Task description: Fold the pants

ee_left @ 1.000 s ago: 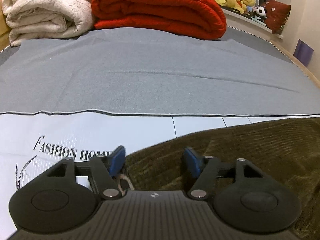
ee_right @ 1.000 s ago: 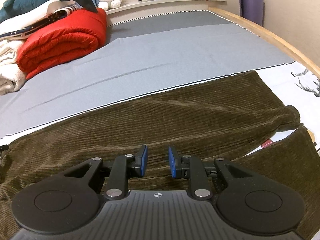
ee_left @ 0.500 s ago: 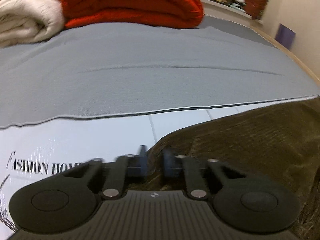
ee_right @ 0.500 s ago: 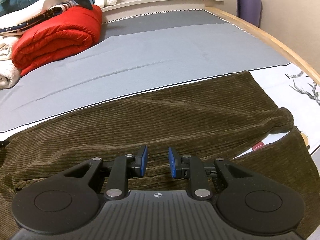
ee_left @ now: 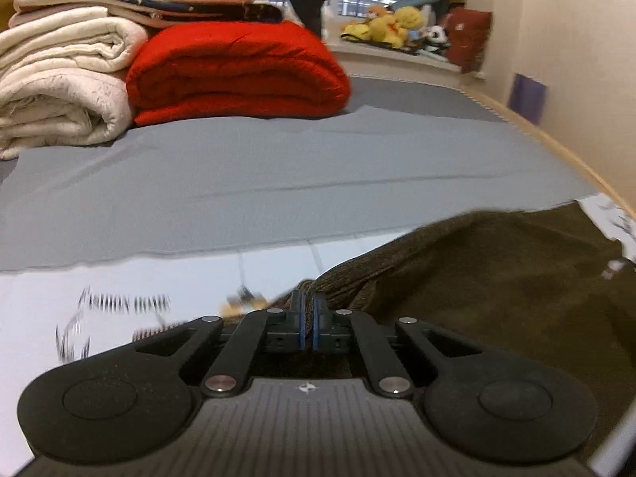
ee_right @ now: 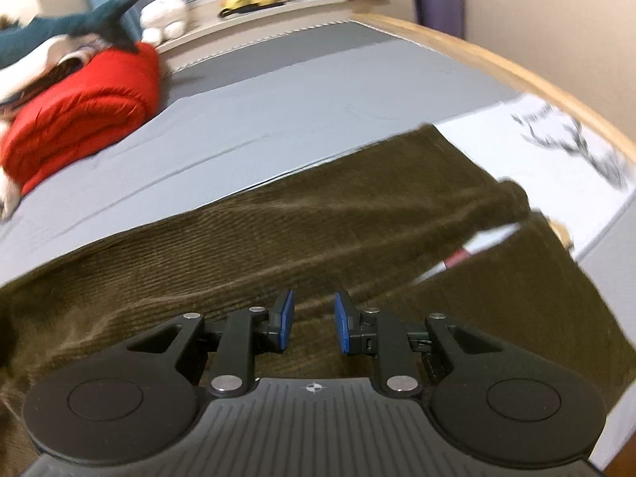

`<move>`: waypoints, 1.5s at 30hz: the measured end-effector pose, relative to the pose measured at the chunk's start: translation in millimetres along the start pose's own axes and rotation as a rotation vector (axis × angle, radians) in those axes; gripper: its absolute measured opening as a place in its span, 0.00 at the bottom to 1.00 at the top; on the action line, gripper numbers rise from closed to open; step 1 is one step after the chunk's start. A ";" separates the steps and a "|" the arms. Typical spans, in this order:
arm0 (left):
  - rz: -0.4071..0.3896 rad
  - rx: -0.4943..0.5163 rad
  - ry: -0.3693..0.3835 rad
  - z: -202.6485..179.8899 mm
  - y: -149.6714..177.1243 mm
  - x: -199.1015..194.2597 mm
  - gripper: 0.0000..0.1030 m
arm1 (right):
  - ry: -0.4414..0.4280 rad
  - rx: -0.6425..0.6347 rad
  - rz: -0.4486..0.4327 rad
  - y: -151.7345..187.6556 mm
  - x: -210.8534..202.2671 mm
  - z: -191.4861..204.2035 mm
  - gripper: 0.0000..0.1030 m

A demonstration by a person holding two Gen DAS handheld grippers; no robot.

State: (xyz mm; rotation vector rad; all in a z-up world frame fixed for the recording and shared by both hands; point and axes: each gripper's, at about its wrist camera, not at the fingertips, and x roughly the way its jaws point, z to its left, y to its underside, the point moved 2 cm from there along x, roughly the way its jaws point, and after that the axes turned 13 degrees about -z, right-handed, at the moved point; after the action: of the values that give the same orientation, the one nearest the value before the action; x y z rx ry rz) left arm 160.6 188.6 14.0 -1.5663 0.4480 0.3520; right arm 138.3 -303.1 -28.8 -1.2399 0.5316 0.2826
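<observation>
**Grip taken on the waistband end, lift under way**

Left gripper (ee_left: 307, 320), open a second ago with blue pads either side of the cloth edge, now pinched tight on the corner of the dark olive-brown corduroy pants (ee_left: 497, 278). Fabric pulled up from that corner into a taut ridge running off to the right, no longer lying flat on the bed's pale printed sheet (ee_left: 119, 278). Blurred lettering on that sheet, so hand in motion at this instant.

Right gripper (ee_right: 311, 320) unchanged in opening: pads apart, holding nothing, hovering low over the same pants (ee_right: 298, 230), above the seam between the two legs. Camera tilted compared with half a second back, view smeared, so repositioning rather than settled.

Pants spread lengthwise across the near part of the bed, far edge lying on the grey blanket (ee_right: 278, 99), legs parting toward the right with a sliver of sheet between them. Folded red quilt (ee_left: 234, 67) and rolled cream blankets (ee_left: 59, 91) well apart, at the far side.

Judged stage: early, first fold just started, one end secured only. Likely need next: a second grip by the right side before carrying fabric over, otherwise a skewed, dragging fold.
</observation>
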 end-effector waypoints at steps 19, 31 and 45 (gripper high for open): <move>0.277 -0.749 -0.031 14.2 133.4 -74.8 0.48 | 0.004 0.131 0.054 15.1 -14.3 -46.6 0.24; 0.326 -0.751 -0.277 15.8 125.6 -19.6 0.59 | -0.033 0.159 -0.029 -3.0 -0.4 -39.2 0.24; 0.324 -0.517 -0.319 6.4 110.7 -6.5 0.15 | -0.026 0.257 0.029 -24.7 98.2 -15.7 0.26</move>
State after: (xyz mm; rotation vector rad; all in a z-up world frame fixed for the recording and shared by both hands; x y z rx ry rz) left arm 101.4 193.5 -79.8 -1.8911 0.3762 1.0160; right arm 229.6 -333.5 -64.0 -0.9793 0.5453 0.2462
